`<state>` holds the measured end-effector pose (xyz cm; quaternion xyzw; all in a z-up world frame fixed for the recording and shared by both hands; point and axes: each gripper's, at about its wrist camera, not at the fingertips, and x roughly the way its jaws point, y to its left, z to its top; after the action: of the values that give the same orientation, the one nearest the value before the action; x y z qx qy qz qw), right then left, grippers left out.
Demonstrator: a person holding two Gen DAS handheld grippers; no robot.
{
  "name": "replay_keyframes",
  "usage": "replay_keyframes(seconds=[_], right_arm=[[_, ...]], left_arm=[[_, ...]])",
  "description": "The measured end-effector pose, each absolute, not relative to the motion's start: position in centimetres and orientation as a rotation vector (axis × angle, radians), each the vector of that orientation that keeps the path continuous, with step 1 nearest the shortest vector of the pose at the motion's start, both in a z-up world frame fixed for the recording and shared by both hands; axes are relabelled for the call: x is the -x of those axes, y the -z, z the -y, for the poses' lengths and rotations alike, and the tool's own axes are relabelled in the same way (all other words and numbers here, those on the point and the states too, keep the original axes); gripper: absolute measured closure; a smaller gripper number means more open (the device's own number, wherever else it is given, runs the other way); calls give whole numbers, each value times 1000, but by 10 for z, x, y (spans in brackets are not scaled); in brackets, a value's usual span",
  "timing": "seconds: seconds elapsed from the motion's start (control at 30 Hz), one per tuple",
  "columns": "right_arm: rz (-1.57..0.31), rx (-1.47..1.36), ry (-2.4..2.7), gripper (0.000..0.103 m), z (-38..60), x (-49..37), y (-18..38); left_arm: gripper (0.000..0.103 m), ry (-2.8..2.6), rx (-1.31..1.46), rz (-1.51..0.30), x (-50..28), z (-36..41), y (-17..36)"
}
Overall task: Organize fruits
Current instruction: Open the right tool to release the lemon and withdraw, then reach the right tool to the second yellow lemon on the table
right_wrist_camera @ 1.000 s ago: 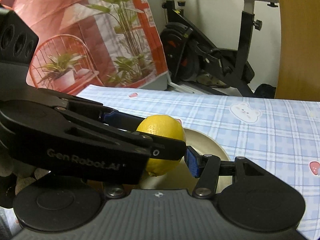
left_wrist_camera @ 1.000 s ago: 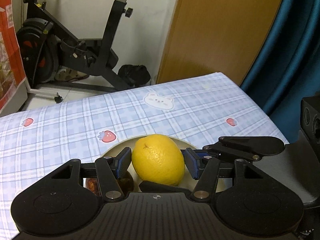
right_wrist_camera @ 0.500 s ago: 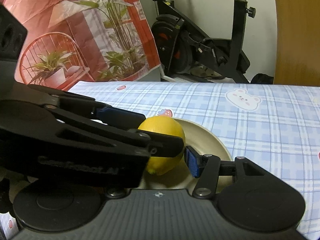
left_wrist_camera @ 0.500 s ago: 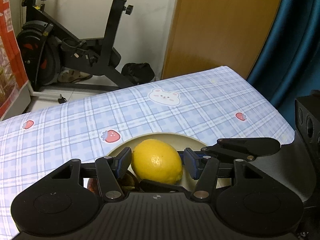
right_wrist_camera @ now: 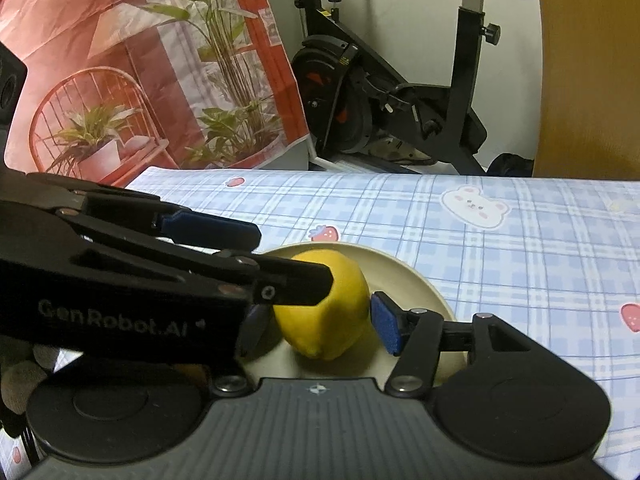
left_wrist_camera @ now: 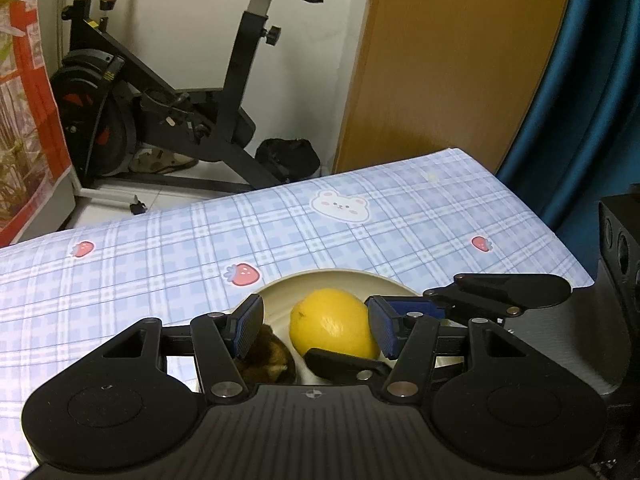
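Observation:
A yellow lemon [left_wrist_camera: 334, 324] lies on a cream plate [left_wrist_camera: 340, 280] on the blue plaid tablecloth. My left gripper [left_wrist_camera: 316, 328] is open around it, with a gap at the left pad and the right pad close to the peel. A brown fruit [left_wrist_camera: 268, 354] lies beside the lemon under the left finger. In the right wrist view the lemon [right_wrist_camera: 328, 312] sits on the plate [right_wrist_camera: 404, 276] between the fingers of my right gripper [right_wrist_camera: 320, 328], which is open. The left gripper body [right_wrist_camera: 120, 276] crosses that view and hides the right gripper's left finger.
The tablecloth [left_wrist_camera: 160, 264] stretches ahead to the table's far edge. An exercise bike [left_wrist_camera: 168, 112] stands on the floor beyond it. A wooden door [left_wrist_camera: 452, 60] and a blue curtain [left_wrist_camera: 592, 92] are at the right. A plant poster [right_wrist_camera: 140, 72] hangs at the left.
My left gripper has opened and let go of the lemon, which now rests lower on the plate. The brown fruit has come into sight beside it.

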<state>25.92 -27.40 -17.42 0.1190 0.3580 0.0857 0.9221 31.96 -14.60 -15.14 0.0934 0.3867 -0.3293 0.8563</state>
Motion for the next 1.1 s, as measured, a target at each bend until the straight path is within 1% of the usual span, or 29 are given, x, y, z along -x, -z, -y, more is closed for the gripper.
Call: replay_keyframes(seconds=[0.37,1.1], right_arm=[[-716,-208,-167,43,256,-230,150],[-643,-199,-207,43,200,-166,119]], left_arm=[[42,646,-148,-756,-287,108,127],[42,526,-137,-686,-218,22,107]])
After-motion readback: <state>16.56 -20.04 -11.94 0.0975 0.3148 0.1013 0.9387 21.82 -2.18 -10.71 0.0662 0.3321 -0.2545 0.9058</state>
